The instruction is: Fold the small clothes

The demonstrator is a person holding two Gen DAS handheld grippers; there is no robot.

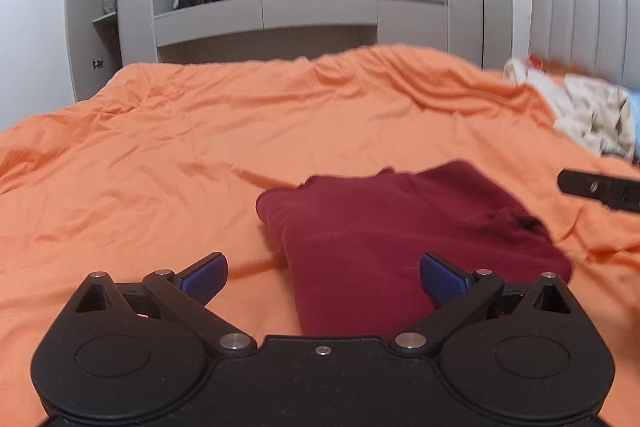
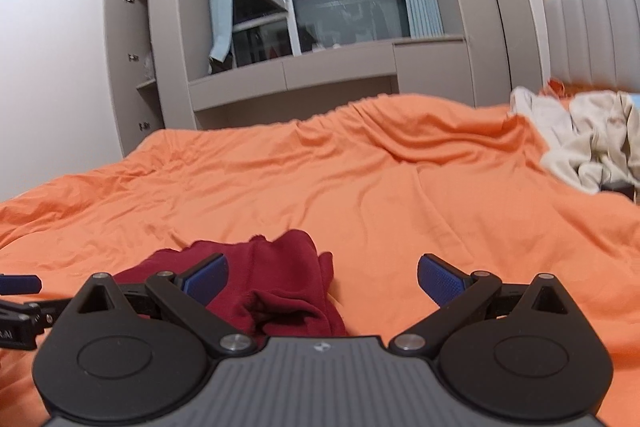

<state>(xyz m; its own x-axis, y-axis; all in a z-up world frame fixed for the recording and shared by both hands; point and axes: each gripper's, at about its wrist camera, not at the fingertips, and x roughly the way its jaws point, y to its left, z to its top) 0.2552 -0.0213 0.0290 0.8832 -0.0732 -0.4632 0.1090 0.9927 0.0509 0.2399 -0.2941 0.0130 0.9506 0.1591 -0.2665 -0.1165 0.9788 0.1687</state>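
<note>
Maroon folded fleece garment (image 1: pixel 404 247) lies on the orange bedspread (image 1: pixel 160 155), twelve o'clock of our spread left gripper (image 1: pixel 323 277); right gripper (image 2: pixel 323 279) is spread too; we should square its edges.

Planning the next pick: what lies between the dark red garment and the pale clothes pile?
Only bare orange bedcover between garment and pile, in the right wrist view.

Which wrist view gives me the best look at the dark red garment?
The left wrist view: the dark red garment lies folded on the orange bedspread, nearly whole. The right wrist view shows only its bunched end, partly hidden behind that gripper's left finger.
</note>
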